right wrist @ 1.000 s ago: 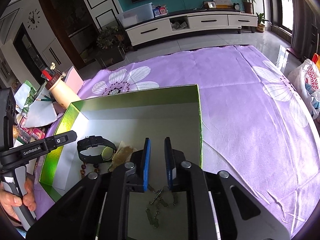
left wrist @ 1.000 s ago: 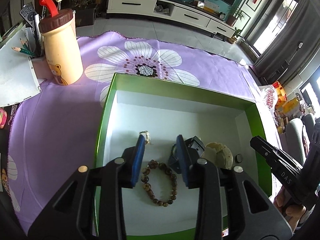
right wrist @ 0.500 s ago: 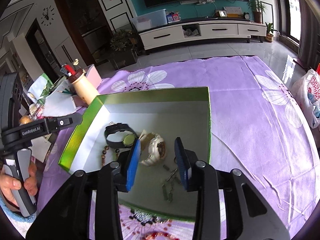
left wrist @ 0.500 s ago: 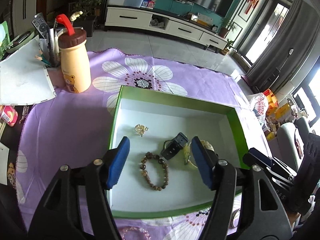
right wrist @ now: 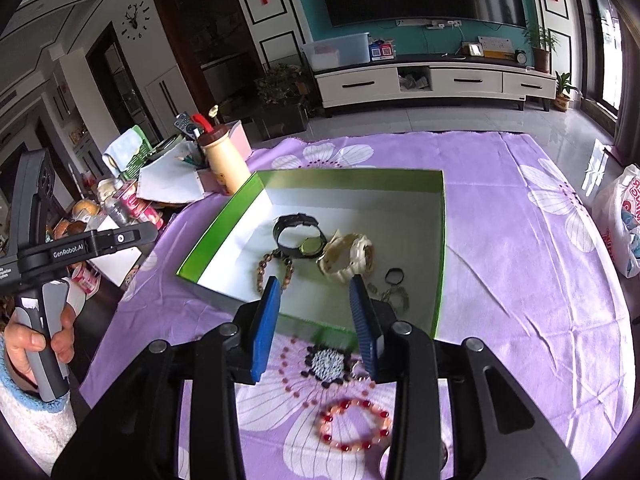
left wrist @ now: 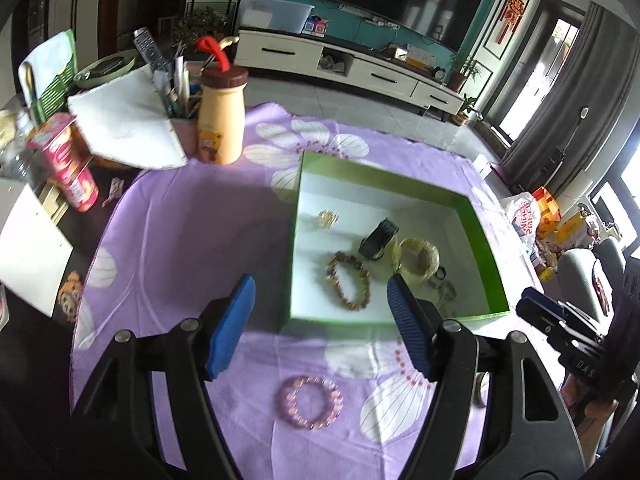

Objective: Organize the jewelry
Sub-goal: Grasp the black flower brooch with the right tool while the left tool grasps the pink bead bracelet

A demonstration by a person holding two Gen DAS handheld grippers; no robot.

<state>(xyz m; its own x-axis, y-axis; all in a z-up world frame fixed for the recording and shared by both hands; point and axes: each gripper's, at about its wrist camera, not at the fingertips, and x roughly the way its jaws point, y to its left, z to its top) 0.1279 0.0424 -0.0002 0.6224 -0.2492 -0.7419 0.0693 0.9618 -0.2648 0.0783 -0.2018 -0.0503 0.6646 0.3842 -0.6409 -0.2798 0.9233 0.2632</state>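
Observation:
The green box (left wrist: 476, 236) with a white floor sits on the purple flowered cloth (left wrist: 180, 240). In it lie a brown bead bracelet (left wrist: 332, 274), a black watch (left wrist: 378, 238), a cream bangle (left wrist: 430, 264), a small gold piece (left wrist: 328, 217) and a metal chain (right wrist: 394, 296). A pink bead bracelet (left wrist: 285, 390) lies on the cloth in front of the box. My left gripper (left wrist: 320, 280) hovers over the box's near left corner, its jaws opening with nothing between them. My right gripper (right wrist: 315, 282) hangs above the near wall, open and empty, with the pink bracelet (right wrist: 325, 422) below it.
A yellow bottle with a brown lid (left wrist: 220, 120), a pen holder, papers and a red can (left wrist: 76, 168) crowd the far left. A plastic bag (right wrist: 624, 220) sits off the right edge. A hand (right wrist: 24, 344) holds the left gripper's handle.
Both grippers have pulled back and up out of the box and their jaws have spread. The brown bracelet and the chain stay on the box floor. The pink bracelet has come into view.

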